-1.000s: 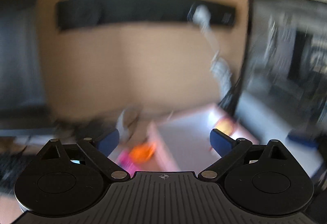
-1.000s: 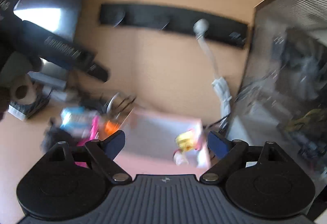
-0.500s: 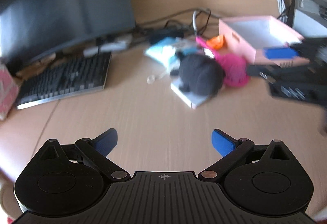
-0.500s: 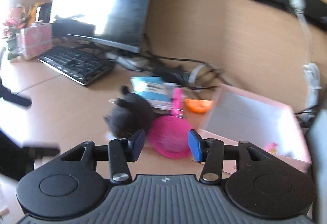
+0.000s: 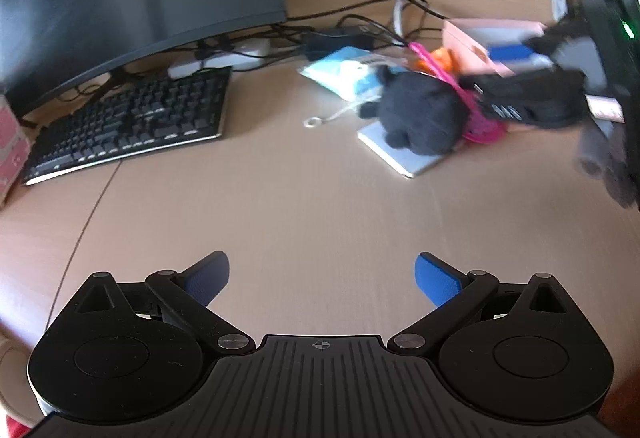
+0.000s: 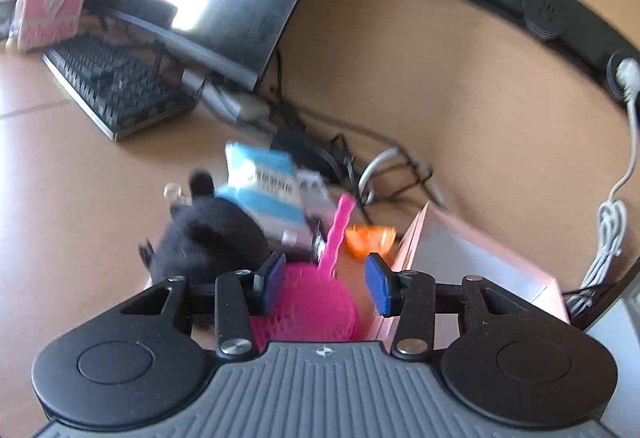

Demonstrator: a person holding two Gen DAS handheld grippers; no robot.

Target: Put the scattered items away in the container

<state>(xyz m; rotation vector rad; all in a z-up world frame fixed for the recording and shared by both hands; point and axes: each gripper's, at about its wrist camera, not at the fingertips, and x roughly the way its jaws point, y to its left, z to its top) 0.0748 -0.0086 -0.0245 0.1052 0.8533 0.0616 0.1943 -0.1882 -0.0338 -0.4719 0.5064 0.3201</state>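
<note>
Nearby: black plush, blue packet crowd pink brush.

Right gripper jaws closing over pink brush — black plush left, pink box right

The flat grey-white pad lies mostly hidden under the black plush toy, and the round pink mesh brush head is partly covered by the right gripper's body. The pale pink box is cut off behind that gripper, its inside unreadable. In the left wrist view the right gripper is motion-blurred; the light blue packet's print is too smeared to read.
</note>
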